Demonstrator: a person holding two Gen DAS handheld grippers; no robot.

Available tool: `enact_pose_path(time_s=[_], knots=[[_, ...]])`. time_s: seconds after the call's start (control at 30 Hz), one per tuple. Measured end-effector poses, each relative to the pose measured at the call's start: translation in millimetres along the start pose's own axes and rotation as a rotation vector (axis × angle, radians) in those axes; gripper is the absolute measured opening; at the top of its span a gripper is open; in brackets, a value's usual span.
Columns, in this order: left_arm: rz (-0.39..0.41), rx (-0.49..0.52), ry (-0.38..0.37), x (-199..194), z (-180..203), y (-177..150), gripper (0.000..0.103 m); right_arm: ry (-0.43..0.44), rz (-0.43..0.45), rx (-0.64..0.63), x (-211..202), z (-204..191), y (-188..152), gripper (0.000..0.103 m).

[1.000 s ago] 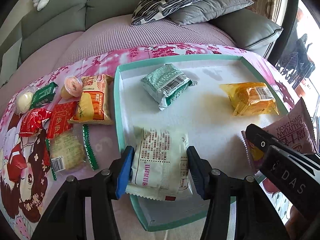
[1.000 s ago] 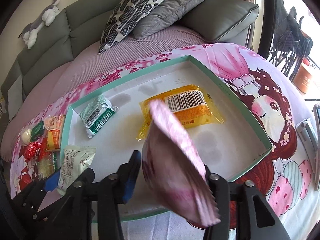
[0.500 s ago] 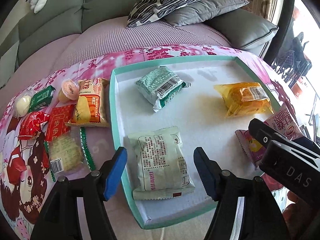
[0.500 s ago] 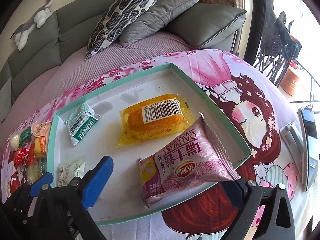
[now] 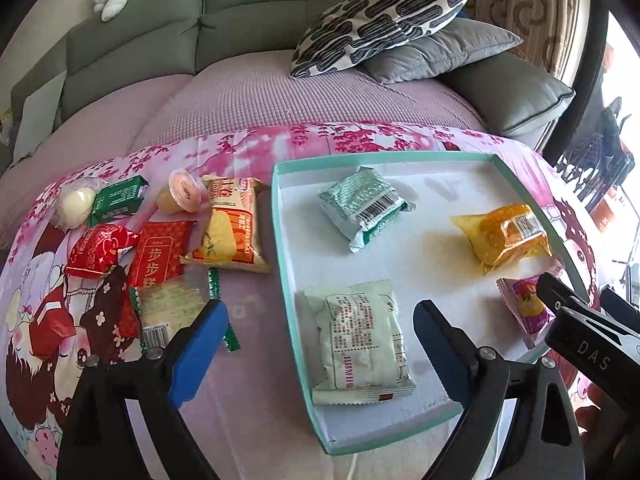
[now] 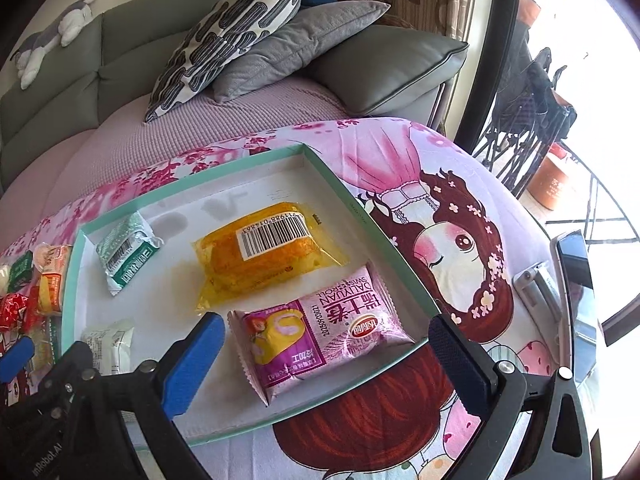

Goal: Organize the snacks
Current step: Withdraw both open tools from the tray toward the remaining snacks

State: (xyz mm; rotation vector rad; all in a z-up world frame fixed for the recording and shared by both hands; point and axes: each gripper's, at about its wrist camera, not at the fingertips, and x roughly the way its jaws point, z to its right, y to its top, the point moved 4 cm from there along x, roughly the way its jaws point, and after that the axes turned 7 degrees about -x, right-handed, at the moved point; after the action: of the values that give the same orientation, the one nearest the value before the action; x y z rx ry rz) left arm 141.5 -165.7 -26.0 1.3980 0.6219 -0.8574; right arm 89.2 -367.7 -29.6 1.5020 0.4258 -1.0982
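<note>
A grey sofa (image 5: 248, 32) with cushions (image 6: 240, 28) is seen behind a pink printed tablecloth (image 6: 460, 208). On it a teal tray (image 5: 280, 240) holds four snack packets; more packets (image 5: 160, 248) lie left. Both the left gripper (image 5: 320, 336) and right gripper (image 6: 326, 356) are spread, empty.

Glossy plastic wrappers on a matt tray and printed cloth.

The pink swiss roll packet (image 6: 320, 344) and yellow cake packet (image 6: 268, 258) are shiny plastic film; the tray (image 6: 352, 204) looks like matt card with a white floor. The tablecloth (image 6: 460, 200) is smooth printed fabric, and the gripper pads (image 6: 192, 364) are matt blue with a fine texture.
</note>
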Motion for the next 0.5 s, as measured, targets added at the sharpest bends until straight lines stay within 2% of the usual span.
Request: enact_pose_path(time_s=[0.27,0.5], knots=[[-0.039,-0.131,0.089,9.8,-43.1,8.0,0.094,0.001,-0.038,-0.014,5.4,-2.6,-3.9,0.103],[-0.082,-0.205,0.169,16.8,-77.7,4.6,0.094,0.025,-0.029,-0.032,1.6,-11.6,-2.9,0.103]])
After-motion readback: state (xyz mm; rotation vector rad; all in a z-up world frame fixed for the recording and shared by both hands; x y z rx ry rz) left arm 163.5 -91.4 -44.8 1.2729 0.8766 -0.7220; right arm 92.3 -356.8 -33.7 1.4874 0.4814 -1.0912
